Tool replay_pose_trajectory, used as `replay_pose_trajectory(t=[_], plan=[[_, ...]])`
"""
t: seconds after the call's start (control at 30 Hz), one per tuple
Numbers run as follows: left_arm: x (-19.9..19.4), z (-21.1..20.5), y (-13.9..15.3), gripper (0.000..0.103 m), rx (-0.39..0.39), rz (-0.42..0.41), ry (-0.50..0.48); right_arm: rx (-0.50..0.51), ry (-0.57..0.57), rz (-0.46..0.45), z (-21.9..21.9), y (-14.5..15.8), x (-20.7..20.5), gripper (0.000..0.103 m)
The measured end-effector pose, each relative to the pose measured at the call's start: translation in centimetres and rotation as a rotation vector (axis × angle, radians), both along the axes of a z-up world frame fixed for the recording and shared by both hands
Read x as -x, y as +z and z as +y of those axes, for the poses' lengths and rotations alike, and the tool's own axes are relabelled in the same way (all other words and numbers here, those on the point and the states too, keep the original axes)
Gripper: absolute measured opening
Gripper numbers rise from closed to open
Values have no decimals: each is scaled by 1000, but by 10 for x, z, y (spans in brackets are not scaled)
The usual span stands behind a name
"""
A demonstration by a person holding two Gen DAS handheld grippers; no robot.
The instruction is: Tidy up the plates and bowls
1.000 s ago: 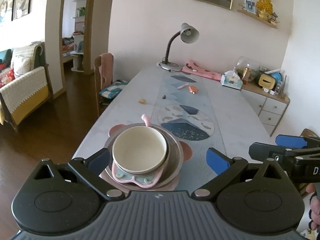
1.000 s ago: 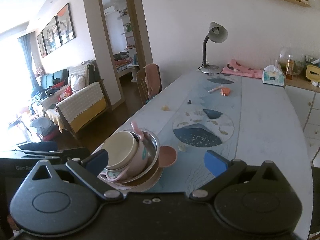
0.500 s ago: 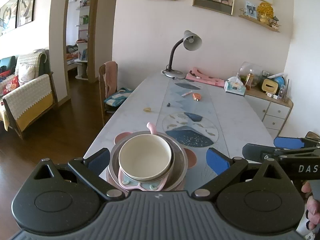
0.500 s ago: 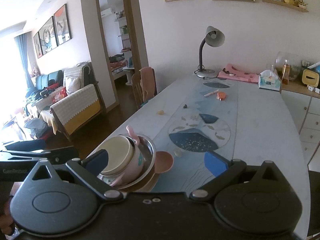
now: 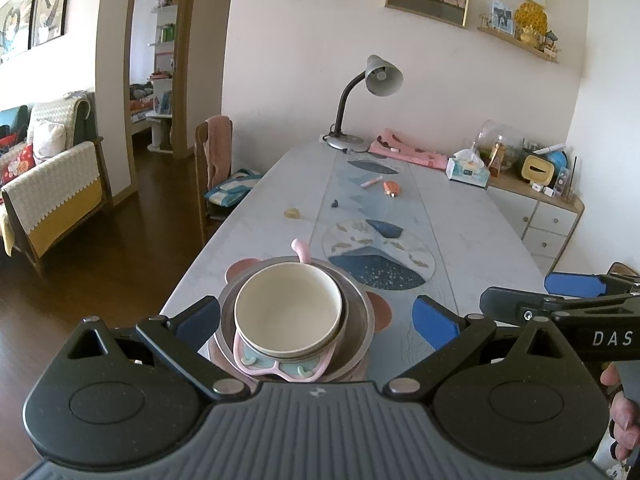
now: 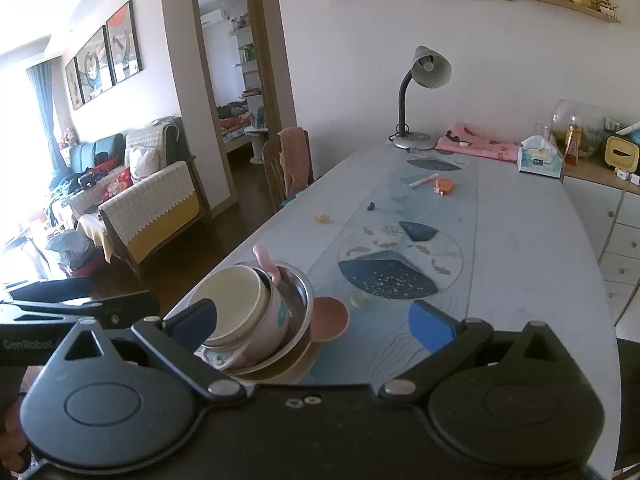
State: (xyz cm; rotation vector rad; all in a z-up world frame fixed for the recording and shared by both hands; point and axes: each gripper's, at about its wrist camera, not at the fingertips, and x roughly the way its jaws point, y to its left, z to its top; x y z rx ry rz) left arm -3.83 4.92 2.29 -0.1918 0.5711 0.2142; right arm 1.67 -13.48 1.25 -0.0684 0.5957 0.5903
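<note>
A stack of dishes stands at the near left corner of the table point(image 5: 460, 240). A cream bowl point(image 5: 288, 310) sits on top, nested in a pink bowl with handles point(image 5: 280, 366), inside a steel bowl point(image 5: 358, 312), on a pink plate point(image 5: 380, 308). My left gripper point(image 5: 316, 316) hangs open above and behind the stack, holding nothing. From the right wrist view the same stack shows the cream bowl point(image 6: 230, 306), steel bowl point(image 6: 298, 300) and pink plate point(image 6: 330, 318). My right gripper point(image 6: 330, 318) is open and empty, to the right of the stack.
A round blue placemat point(image 5: 378, 252) lies past the stack on a table runner. Small items point(image 5: 390, 188), a desk lamp point(image 5: 376, 80), a pink cloth point(image 5: 408, 152) and a tissue box point(image 5: 468, 170) sit at the far end. A chair point(image 5: 212, 168) stands at the left edge.
Both grippers have risen and drawn back from the stack, so it sits lower and smaller between the fingers. The dishes have not moved.
</note>
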Motion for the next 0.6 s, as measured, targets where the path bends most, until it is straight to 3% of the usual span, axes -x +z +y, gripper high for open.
replay_pose_trajectory(t=[0.6], plan=[[-25,-2,-10,103,17,60,25,35,28,51,-1,-8,-26,103]])
